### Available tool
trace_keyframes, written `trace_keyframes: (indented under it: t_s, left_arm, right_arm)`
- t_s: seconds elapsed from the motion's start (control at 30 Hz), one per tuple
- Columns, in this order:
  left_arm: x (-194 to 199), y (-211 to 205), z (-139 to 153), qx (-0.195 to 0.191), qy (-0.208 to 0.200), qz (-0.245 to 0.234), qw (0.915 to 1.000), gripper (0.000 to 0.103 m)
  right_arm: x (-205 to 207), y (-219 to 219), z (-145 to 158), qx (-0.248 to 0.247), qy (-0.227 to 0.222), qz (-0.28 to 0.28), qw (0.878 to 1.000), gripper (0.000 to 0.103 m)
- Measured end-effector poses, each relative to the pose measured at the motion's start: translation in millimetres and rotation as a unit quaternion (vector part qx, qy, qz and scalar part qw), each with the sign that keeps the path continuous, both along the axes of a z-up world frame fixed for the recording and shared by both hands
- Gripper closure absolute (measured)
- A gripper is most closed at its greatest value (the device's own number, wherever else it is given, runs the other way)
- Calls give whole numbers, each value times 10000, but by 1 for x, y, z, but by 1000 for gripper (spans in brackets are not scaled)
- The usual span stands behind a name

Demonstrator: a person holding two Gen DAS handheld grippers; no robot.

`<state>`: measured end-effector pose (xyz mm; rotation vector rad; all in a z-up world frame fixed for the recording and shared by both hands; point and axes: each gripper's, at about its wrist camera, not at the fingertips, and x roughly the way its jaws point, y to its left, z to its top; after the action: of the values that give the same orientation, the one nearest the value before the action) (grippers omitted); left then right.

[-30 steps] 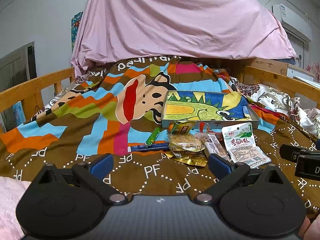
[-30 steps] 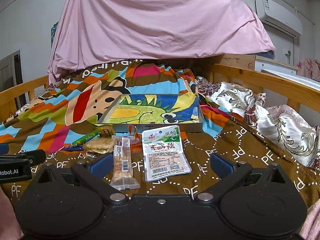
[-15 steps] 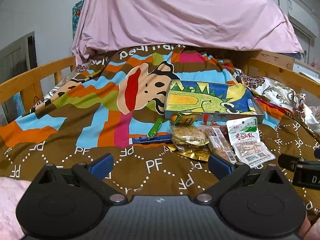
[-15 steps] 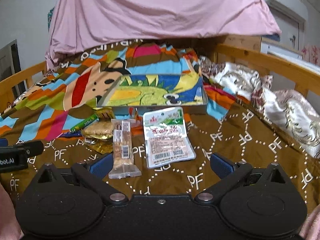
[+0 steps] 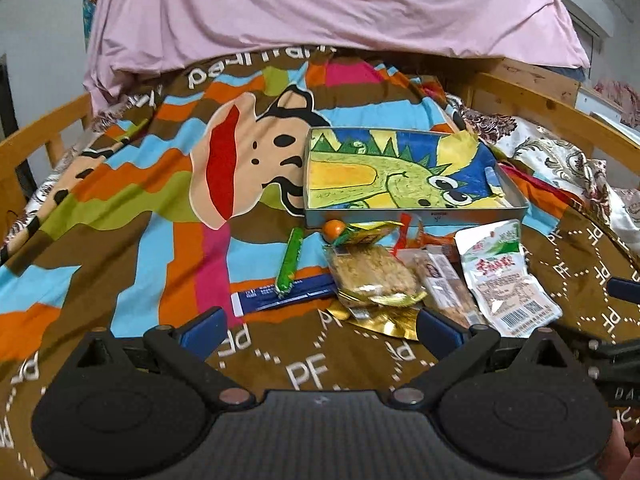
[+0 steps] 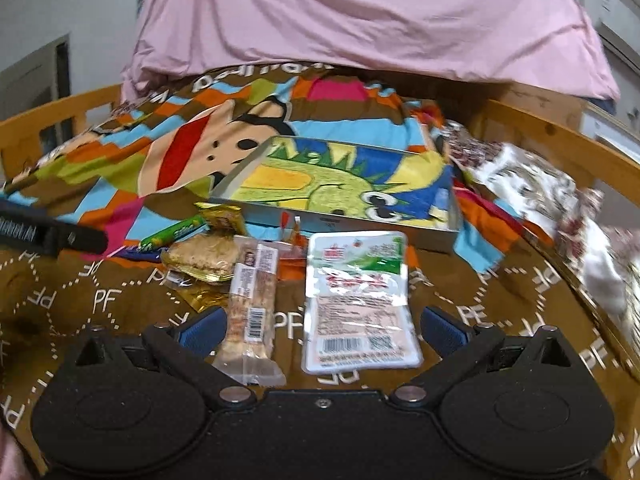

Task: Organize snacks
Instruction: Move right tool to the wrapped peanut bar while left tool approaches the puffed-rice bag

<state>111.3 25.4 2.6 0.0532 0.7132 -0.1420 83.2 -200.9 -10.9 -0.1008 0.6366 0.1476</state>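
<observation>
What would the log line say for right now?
left gripper: open, empty | right gripper: open, empty | snacks: on blanket | tray: no snacks inside

Two low wrist cameras, side by side, facing up the bed.

Each looks forward over its own gripper, left gripper and right gripper, close above the blanket. The left one sits further left, with the snack pile to its right; the right one hangs nearly over the white packet. Both share the dinosaur tray and the far pink sheet.
</observation>
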Motion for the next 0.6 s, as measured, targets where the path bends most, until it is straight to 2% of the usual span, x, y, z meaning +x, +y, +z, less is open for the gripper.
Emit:
trace_keyframes:
  t_s: [0.2, 0.33, 0.47, 0.6]
  left_arm:
    - [42, 18, -7, 41, 245, -2, 9997, 0]
    - [67, 22, -14, 166, 339, 75, 9993, 0]
    - [74, 25, -21, -212, 509, 52, 9985, 0]
    - [76, 13, -25, -294, 543, -242, 9978, 0]
  right_arm:
    - [22, 21, -12, -104, 54, 412, 9991, 0]
    - [38, 24, -23, -15, 328, 255, 9991, 0]
    - [52, 25, -34, 178, 601, 273, 9977, 1]
    - [60, 34, -43, 69, 584, 331, 9977, 2]
